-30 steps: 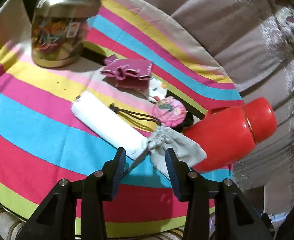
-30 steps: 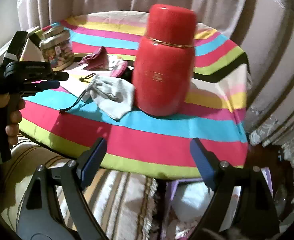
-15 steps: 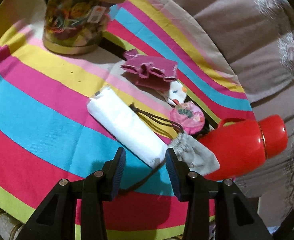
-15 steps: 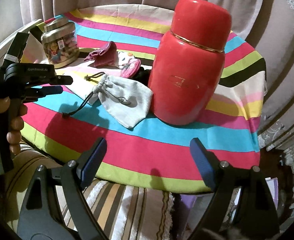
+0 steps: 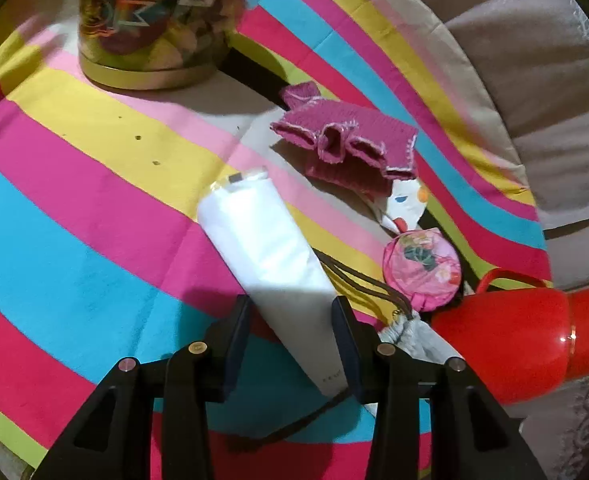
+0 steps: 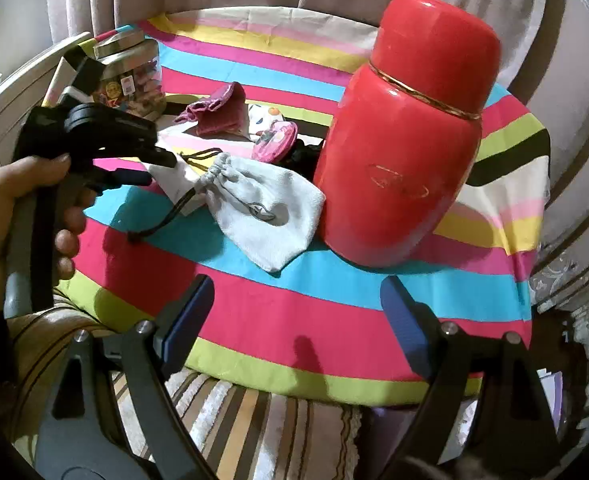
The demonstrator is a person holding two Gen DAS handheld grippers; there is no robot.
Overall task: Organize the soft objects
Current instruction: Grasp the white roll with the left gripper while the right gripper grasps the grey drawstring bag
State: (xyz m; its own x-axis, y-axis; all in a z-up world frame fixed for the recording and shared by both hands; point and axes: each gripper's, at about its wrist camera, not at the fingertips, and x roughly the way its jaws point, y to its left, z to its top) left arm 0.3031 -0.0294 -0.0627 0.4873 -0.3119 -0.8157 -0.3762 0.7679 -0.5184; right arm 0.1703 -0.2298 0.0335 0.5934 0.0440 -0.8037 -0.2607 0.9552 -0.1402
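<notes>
A white folded cloth roll (image 5: 266, 252) lies on the striped tablecloth (image 5: 74, 216). My left gripper (image 5: 292, 340) is open with its jaws on either side of the roll's near end; it also shows in the right wrist view (image 6: 146, 168). A grey drawstring pouch (image 6: 262, 208) lies beside a red flask (image 6: 406, 152). A magenta knitted piece (image 5: 346, 148), a white printed cloth (image 5: 404, 204) and a round pink pouch (image 5: 422, 268) lie behind. My right gripper (image 6: 294, 320) is open and empty above the table's front edge.
A clear jar of colourful items (image 5: 150, 20) stands at the back left. The red flask (image 5: 526, 340) stands at the right of the left wrist view. A striped cushion (image 6: 254, 420) is below the table's front edge. Curtains hang behind.
My left gripper has moved forward and left, from the grey pouch's drawstring to astride the white roll. My right gripper has moved closer to the table.
</notes>
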